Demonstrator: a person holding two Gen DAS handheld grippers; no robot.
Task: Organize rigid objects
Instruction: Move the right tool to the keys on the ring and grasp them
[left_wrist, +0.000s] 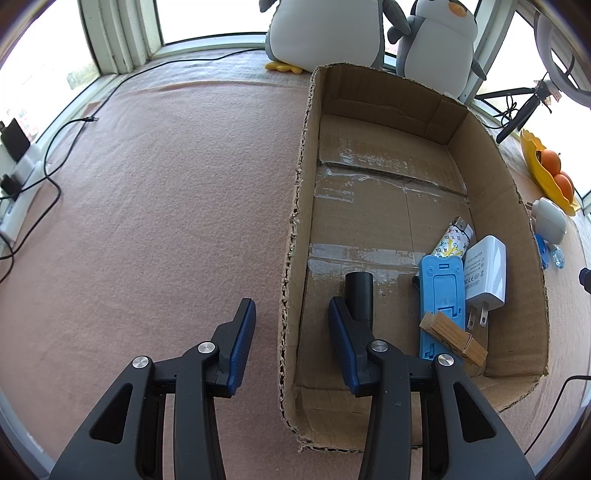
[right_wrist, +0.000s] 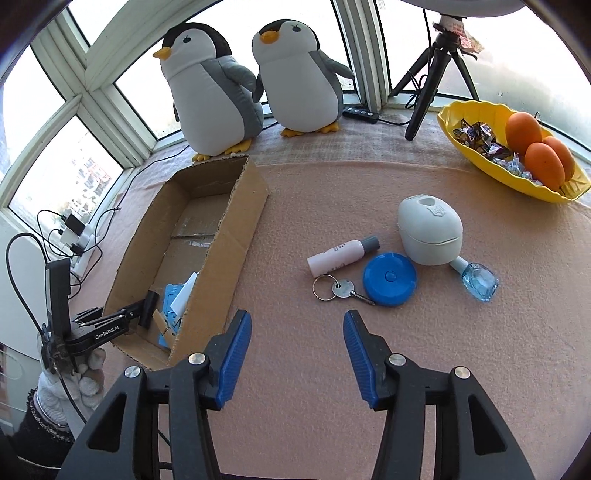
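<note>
A cardboard box lies on the pink cloth. Inside it are a black tube, a blue phone stand, a wooden clothespin, a white charger and a patterned lighter. My left gripper is open and straddles the box's left wall; the black tube lies beside its right finger, not gripped. My right gripper is open and empty above the cloth. Ahead of it lie a key on a ring, a small white bottle, a blue tape measure, a white case and a blue glass bottle.
Two plush penguins stand behind the box. A yellow bowl with oranges and sweets is at the far right, beside a black tripod. Cables and a power strip lie along the left window edge.
</note>
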